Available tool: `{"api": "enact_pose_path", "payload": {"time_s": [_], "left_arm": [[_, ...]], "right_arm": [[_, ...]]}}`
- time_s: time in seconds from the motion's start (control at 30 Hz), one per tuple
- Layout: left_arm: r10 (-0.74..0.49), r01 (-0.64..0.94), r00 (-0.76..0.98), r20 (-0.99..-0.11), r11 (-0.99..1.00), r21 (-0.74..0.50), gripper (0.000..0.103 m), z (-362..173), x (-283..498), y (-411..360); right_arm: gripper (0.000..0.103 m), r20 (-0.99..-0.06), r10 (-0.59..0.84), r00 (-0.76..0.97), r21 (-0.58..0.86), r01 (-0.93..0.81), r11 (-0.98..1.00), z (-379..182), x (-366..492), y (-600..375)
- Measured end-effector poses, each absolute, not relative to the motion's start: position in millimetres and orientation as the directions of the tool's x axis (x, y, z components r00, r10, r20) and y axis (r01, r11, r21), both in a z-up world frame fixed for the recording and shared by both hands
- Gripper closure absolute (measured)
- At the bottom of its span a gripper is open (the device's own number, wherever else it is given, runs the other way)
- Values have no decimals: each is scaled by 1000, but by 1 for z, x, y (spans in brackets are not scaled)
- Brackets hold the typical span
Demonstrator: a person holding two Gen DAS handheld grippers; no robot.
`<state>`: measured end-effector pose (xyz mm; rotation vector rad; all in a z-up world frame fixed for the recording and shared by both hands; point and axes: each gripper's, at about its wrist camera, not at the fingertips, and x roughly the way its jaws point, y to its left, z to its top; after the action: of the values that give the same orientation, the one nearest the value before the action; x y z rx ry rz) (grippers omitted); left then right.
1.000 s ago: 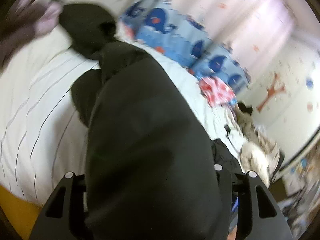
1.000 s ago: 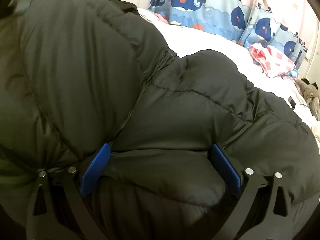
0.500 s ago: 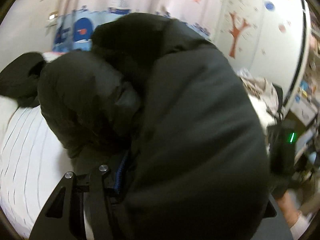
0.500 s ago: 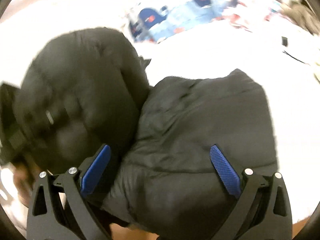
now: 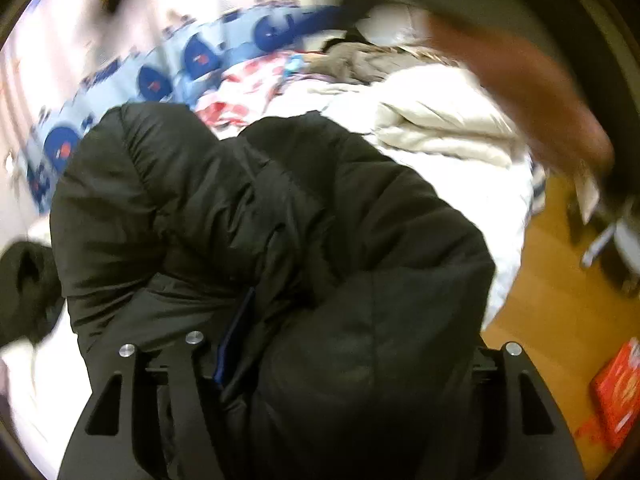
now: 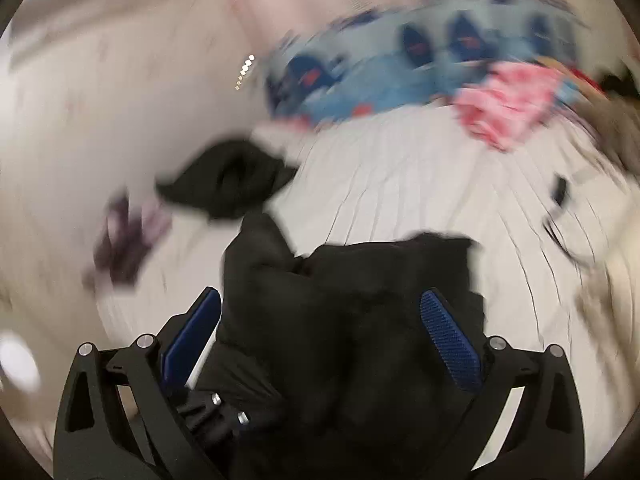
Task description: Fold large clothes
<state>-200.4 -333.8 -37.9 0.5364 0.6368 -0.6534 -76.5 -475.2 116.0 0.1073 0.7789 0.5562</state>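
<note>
A black puffer jacket is bunched up over the bed and fills the middle of the left wrist view. My left gripper has the jacket's bulk between its jaws, which are opening. Its left blue pad still presses into the fabric, and the right finger is buried under the jacket. In the blurred right wrist view the same jacket lies lower down between the wide-apart blue pads of my right gripper, which is open and higher above the bed.
The bed has a white striped sheet, whale-print blue bedding, a pink-red cloth and a cream quilted bundle. Another black garment lies farther off. At the right are wooden floor, a red box and a blurred arm.
The left view has rolled and swung from the wall to the bed's edge and floor, the jacket still bunched in its jaws. The right gripper has risen and the jacket looks smaller.
</note>
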Motion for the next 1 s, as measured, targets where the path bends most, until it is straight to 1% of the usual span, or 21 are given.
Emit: {"api": "enact_pose_path", "payload": {"time_s": [0.03,0.1,0.13,0.17,0.2,0.27,0.37,0.43,0.47,0.5,0.53,0.6,0.63,0.7,0.77,0.83,0.87,0.9,0.93,0.97,1.0], "left_arm": [[-381,700,623,-683,662,268,39,-41,-205,-336],[-382,715,622,-684,632,297,38,-47,-215,-337],[-382,719,621,-684,626,302,38,-47,-213,-337],[-380,720,622,-684,622,309,37,-49,-215,-336],[-378,720,623,-685,620,312,37,-48,-218,-333],[-388,732,608,-693,611,301,37,-40,-220,-337],[-427,766,567,-704,588,260,37,-19,-237,-337],[-476,802,510,-717,564,196,37,-6,-241,-323],[-537,829,435,-722,551,90,37,5,-240,-304],[-584,834,389,-713,552,3,36,13,-238,-288],[-639,823,337,-692,557,-113,36,23,-230,-264],[-695,758,312,-648,593,-271,34,31,-208,-222],[-700,698,338,-629,635,-331,33,31,-192,-197],[-686,594,369,-626,693,-409,33,22,-162,-165],[-694,475,364,-620,712,-517,33,1,-126,-136],[-680,364,363,-637,733,-575,33,-26,-94,-122],[-692,319,337,-639,722,-614,26,-43,-78,-119],[-732,293,299,-612,681,-671,19,-56,-68,-120],[-762,265,272,-587,646,-716,15,-67,-62,-123],[-780,252,251,-573,625,-739,9,-76,-57,-131],[-775,270,246,-582,631,-727,8,-79,-56,-143]], "right_arm": [[6,-699,491,520,232,-484,844,113,-68,-454],[6,-767,436,471,133,-548,826,103,-62,-418],[6,-796,381,471,63,-561,826,97,-63,-403],[6,-825,267,499,-56,-542,838,90,-61,-391],[6,-830,126,544,-202,-503,840,80,-59,-382],[6,-817,13,577,-316,-466,826,64,-59,-381],[6,-820,-13,573,-293,-399,869,48,-60,-402],[6,-815,-35,578,-285,-347,894,44,-61,-420],[6,-813,-41,581,-272,-316,909,43,-67,-433],[6,-817,-36,575,-242,-287,927,39,-73,-449],[6,-822,-27,569,-216,-268,939,34,-76,-463],[6,-841,23,540,-113,-218,969,19,-82,-494],[6,-848,55,527,-63,-204,977,15,-80,-504],[6,-857,133,498,54,-169,984,-10,-83,-521],[6,-846,182,502,135,-128,983,-26,-88,-530],[6,-830,214,516,193,-95,977,-34,-91,-535],[6,-818,230,527,227,-72,971,-39,-94,-538],[6,-809,239,537,250,-54,967,-44,-98,-541],[6,-796,249,551,279,-31,960,-50,-102,-543],[6,-787,259,560,302,-16,953,-54,-106,-545],[6,-776,267,571,324,-1,946,-59,-108,-547]]}}
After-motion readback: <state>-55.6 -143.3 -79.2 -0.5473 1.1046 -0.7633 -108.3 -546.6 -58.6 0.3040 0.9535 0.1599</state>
